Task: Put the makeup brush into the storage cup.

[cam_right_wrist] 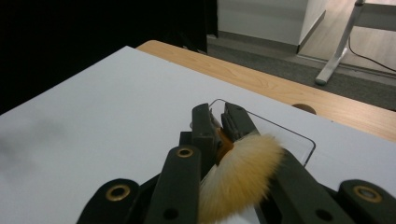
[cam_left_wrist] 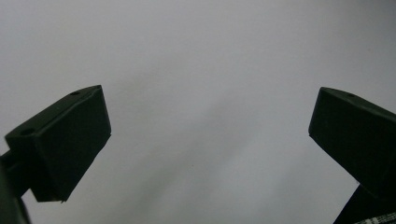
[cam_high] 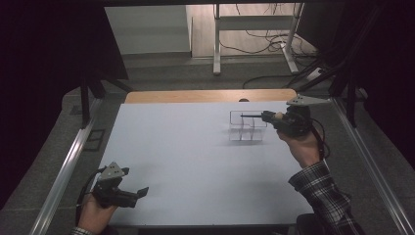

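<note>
Tan bristles bunch behind the right gripper (cam_high: 266,116), clamped tight on a makeup brush (cam_right_wrist: 243,172) whose handle aims over the clear organizer (cam_high: 248,128), likely for slotting; left gripper (cam_high: 139,192) idles open on the table (cam_high: 195,156)

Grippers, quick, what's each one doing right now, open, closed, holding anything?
Left gripper: open, holding nothing, above the white table.
Right gripper: closed on a brush with tan bristles, over the clear organizer.

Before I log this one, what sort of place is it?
Probably a lab or office recording station rather than a home: a bare white table framed by metal rails, dark curtains at the sides, and loose cables on the floor under a desk frame behind.
</note>
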The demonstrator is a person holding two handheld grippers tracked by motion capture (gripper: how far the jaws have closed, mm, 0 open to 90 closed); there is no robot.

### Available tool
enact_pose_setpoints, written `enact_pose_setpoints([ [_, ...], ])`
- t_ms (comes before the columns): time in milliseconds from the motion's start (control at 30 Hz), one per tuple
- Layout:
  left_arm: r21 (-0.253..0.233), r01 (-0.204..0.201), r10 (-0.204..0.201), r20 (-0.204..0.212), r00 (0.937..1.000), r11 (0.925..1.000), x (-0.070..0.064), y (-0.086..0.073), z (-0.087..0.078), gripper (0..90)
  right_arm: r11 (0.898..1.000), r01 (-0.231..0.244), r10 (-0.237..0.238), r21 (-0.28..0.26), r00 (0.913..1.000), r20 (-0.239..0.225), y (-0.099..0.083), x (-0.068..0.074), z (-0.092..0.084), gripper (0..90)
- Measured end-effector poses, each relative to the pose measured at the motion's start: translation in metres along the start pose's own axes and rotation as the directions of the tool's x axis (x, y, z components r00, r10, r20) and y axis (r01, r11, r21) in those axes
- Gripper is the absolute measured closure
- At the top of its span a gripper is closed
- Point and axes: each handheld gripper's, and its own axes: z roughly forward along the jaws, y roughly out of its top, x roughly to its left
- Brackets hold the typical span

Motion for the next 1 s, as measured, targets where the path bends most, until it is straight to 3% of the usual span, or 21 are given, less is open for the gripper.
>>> enact_pose_setpoints([
  [367,0.0,-0.002,0.002,0.001,1.0,1.0,0.0,0.0,0.0,0.0,0.999,-0.013,0.012,0.042,0.9996,0.025,-0.002,-0.01,0.018,83.8],
  [1000,0.007,-0.009,0.009,0.003,1.0,0.9999,0.0,0.0,0.001,0.0,0.993,0.009,-0.013,0.115,0.9994,0.034,0.004,-0.009,0.046,83.8],
])
